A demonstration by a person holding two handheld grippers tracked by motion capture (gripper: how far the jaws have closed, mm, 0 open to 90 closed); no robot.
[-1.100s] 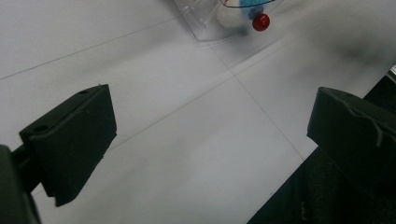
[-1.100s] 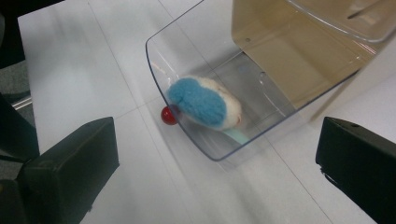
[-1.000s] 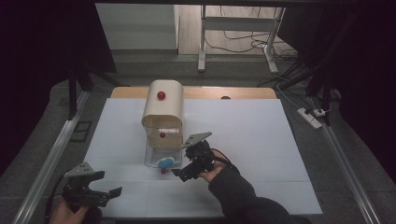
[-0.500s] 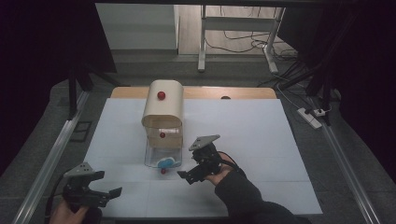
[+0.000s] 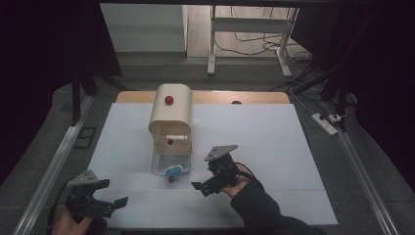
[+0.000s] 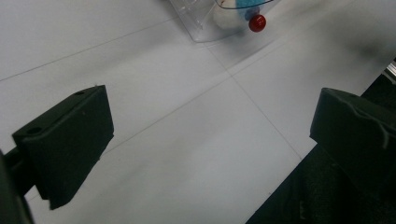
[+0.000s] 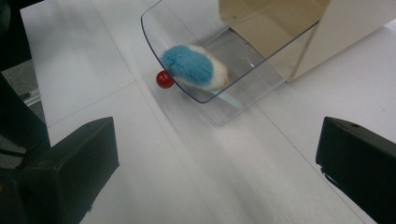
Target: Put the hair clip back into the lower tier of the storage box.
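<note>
A beige round-topped cabinet (image 5: 170, 115) with a red knob stands mid-table. Its clear bottom drawer (image 5: 159, 166) is pulled out toward me and has a red knob (image 5: 171, 179) on its front. A blue and white plush toy (image 5: 172, 171) lies inside. My right gripper (image 5: 203, 187) is open just right of the drawer front, holding nothing. In the right gripper view the toy (image 7: 194, 65) lies in the drawer (image 7: 243, 100) ahead of the wide-apart jaws. My left gripper (image 5: 111, 192) is open near the front left edge, and the drawer knob (image 6: 257, 22) lies far ahead of it.
A white sheet (image 5: 254, 132) covers the table, with a wooden strip (image 5: 235, 97) at its far edge. Metal rails (image 5: 49, 171) run along both sides. A middle drawer with a red knob (image 5: 170, 142) is closed. Cables and a power strip (image 5: 325, 122) lie on the floor beyond.
My right gripper has drawn back from the drawer front, toward me and slightly right. The toy stays in the open drawer. The left gripper has not moved.
</note>
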